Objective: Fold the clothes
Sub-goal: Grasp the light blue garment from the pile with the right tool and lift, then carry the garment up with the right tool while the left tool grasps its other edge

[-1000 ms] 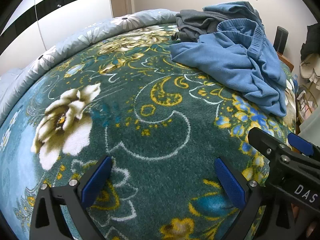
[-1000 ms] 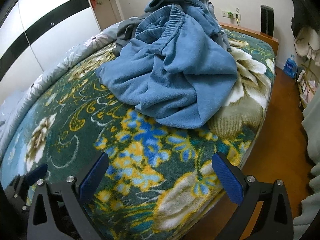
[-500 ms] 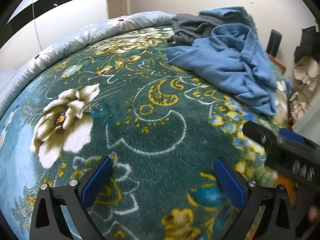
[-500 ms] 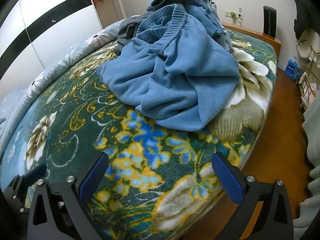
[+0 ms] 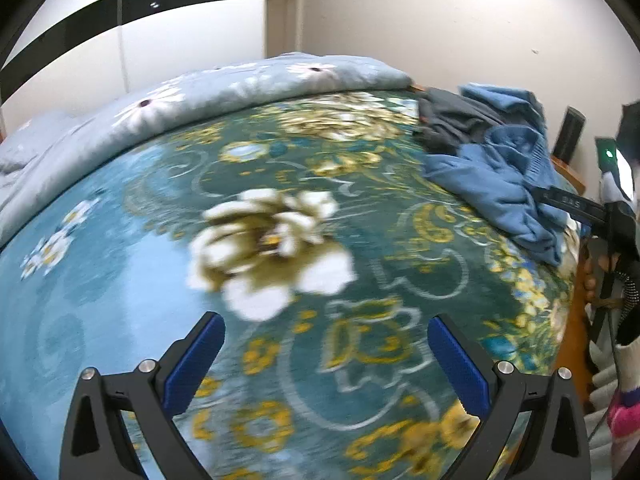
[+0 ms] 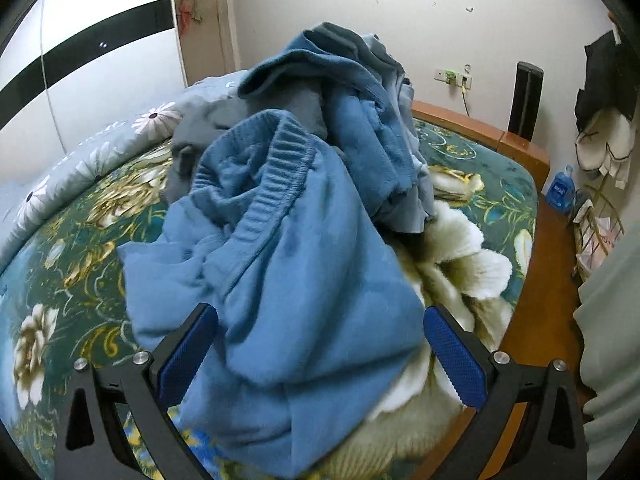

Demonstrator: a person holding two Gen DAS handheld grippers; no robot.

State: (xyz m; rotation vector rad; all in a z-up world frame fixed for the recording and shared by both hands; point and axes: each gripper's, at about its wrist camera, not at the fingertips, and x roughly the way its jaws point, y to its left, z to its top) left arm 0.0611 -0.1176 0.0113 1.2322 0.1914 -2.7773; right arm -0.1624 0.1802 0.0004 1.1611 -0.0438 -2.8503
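Right tool [image 6: 320, 350]: my jaws wide open, blue fleece garment [image 6: 288, 280] lying between pads, ungripped.
Left tool [image 5: 326, 356]: wide open, empty, above floral blanket [image 5: 280, 240].

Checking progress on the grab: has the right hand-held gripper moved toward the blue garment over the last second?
Yes. The right hand-held gripper moved forward; the blue garment now lies between its open fingers, against the unmoved floral blanket.

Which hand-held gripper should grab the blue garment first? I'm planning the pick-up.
Right. The right hand-held gripper is open with the blue garment lying between its fingers. The left hand-held gripper is open over bare floral blanket, far from the clothes pile.
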